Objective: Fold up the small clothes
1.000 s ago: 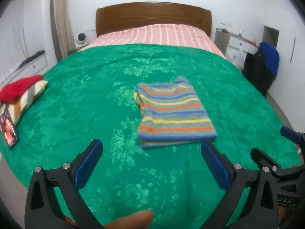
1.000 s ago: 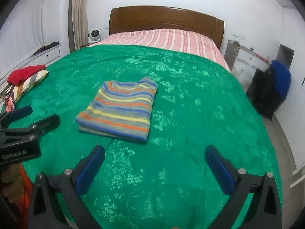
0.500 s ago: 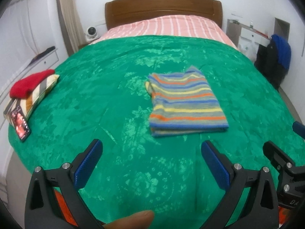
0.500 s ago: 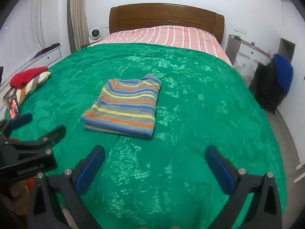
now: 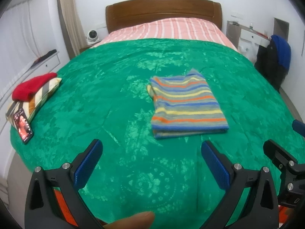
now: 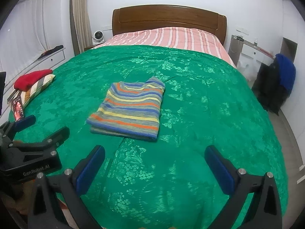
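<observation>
Left wrist view is showing the left gripper (image 5: 151, 164) hovering over the near edge of the bed (image 5: 95, 99), its blue-padded fingers (image 5: 86, 167) standing wide apart with nothing between them. A folded striped shirt (image 5: 185, 106) is lying flat on the green bedspread, roughly midway between the bed's side edges and a little toward the right side in this view, with its folded edge facing the near edge. It is sitting beyond the fingertips, touching neither gripper. The right gripper (image 5: 282, 158) is showing partly at the right border of this view, just beside the left one. Right wrist view is showing the right gripper (image 6: 154, 168) likewise hanging over the near edge, its fingers spread wide and holding nothing, while the striped shirt (image 6: 131, 108) is appearing left of centre, ahead of its left finger. The left gripper (image 6: 36, 133) is poking in from the left border here, jaws parted. Near the bed's left edge a red garment (image 5: 32, 86) is resting on top of a striped cushion (image 5: 41, 97), and a phone (image 5: 22, 126) with a lit screen is lying just beside that cushion toward the near-left corner. At the far end, a pink striped cover (image 6: 167, 38) is running up to the wooden headboard (image 6: 167, 19). Off the right side of the bed, a blue garment (image 6: 286, 72) is draping over dark clothing.
</observation>
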`<state>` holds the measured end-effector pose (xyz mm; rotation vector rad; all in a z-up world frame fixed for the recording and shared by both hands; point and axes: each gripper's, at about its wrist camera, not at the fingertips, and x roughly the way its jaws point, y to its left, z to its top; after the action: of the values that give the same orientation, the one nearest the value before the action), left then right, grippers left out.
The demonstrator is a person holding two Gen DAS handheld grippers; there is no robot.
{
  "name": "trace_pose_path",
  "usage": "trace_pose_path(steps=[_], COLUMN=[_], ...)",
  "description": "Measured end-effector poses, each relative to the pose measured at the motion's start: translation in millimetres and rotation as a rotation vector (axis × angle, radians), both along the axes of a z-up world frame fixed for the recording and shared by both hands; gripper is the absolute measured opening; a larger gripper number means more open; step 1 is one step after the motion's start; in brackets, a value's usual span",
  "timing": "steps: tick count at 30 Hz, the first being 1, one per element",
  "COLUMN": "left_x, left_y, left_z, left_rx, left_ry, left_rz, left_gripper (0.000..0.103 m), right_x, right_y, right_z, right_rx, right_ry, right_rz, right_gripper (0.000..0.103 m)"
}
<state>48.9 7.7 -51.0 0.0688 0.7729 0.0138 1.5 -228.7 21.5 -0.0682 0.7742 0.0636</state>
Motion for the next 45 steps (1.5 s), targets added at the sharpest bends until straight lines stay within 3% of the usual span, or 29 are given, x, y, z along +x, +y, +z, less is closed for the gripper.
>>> trace_pose_path(steps=[16,20,30,45], left_x=[-2.6,-2.3,1.1,-0.7], left_y=[-4.7,-1.9,13.6,13.1], left_z=[1.8,6.7,16.8,17.7], left_rx=[0.056,0.077,-0.019,0.035], left_ry=[-0.02,-0.021,0.04,0.054], left_rz=[-0.012,0.036,0.016,0.031], left_gripper=[0.103,0.103,0.103,0.103], right_x=[2.6,2.6,0.7,2.8], right_y=[-3.4,-3.8,6.1,10.3], right_z=[-2.9,-1.4,19.6,17.7], right_rx=[0.008,0.031,0.051,0.024], right_ry=[0.018,0.025,0.003,0.036], right_rz=[-0.01,-0.004,0.027,0.036], right_gripper=[0.103,0.103,0.103,0.103])
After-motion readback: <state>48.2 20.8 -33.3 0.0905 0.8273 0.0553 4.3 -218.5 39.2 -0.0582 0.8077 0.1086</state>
